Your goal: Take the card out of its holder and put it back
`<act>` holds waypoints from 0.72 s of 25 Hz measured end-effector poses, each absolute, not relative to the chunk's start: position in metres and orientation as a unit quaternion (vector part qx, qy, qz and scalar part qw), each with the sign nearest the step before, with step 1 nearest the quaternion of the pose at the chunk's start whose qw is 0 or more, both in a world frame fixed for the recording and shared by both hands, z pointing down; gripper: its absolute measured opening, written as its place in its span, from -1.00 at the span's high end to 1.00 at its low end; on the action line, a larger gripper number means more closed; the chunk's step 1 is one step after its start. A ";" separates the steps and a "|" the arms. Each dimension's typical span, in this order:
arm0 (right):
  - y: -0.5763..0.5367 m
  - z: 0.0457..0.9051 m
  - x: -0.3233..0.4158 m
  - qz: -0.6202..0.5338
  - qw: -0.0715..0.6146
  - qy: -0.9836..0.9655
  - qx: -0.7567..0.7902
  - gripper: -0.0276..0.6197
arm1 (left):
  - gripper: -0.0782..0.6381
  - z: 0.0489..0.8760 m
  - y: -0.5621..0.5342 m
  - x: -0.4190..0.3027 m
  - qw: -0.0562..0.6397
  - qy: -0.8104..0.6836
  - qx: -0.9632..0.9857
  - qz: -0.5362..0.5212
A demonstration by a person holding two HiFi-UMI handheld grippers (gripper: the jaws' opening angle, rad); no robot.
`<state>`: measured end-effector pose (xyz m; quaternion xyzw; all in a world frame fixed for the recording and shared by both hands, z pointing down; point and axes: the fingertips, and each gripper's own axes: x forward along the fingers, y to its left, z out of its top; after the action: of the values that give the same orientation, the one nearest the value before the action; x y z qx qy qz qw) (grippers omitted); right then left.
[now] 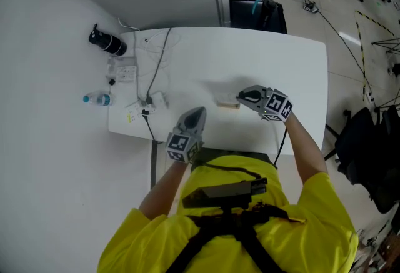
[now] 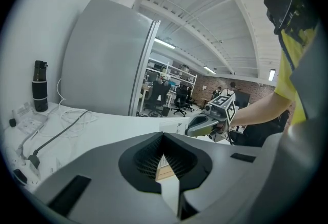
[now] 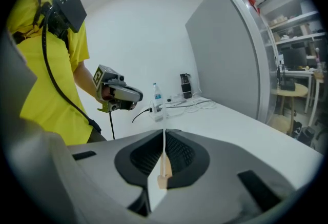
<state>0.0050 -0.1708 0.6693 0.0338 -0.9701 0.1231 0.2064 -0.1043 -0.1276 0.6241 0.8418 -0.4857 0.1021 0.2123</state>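
The right gripper (image 3: 164, 152) has its jaws drawn in narrow on the card (image 3: 164, 146), which stands edge-on between the pads as a thin white line. At the card's foot sits the little wooden holder (image 3: 163, 181), so I'd say the card is at the slot, though whether it is seated or just clear of it I can't tell. The left gripper (image 1: 198, 112) hangs low and left of centre in the head view, jaws together with nothing in them, pointing towards the holder.

That card looks light and thin, likely to bend if squeezed hard or pushed off-line, and smooth enough to slide between the pads. I'd hold it on the flat faces near the upper edge, as it is now, and move it straight along the slot. The holder looks small and light too, so it may lift or skid with the card. The free gripper could steady it.

From the head view you get the layout: holder near the middle of the white worktop (image 1: 294, 72), with a bottle (image 1: 98, 99), a black flask (image 1: 107, 43) and cables (image 1: 156, 72) well away at the left. The card itself is lost there. Only the right gripper view shows the card in the grip, and the left gripper view shows the holder head-on through its own jaws.
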 end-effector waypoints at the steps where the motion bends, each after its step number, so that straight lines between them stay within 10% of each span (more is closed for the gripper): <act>1: -0.170 0.671 0.004 0.123 0.206 -0.970 0.033 0.85 | 0.78 0.624 -0.128 -0.105 0.214 -0.486 0.841 0.101; 18: -0.167 0.715 0.014 0.160 0.223 -0.954 0.122 0.80 | 0.78 0.630 -0.123 -0.106 0.229 -0.484 0.839 0.098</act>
<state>0.0143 -0.1673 0.7154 0.1225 -0.9538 0.1598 0.2231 -0.1064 -0.1228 0.6301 0.8391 -0.4838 0.0978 0.2287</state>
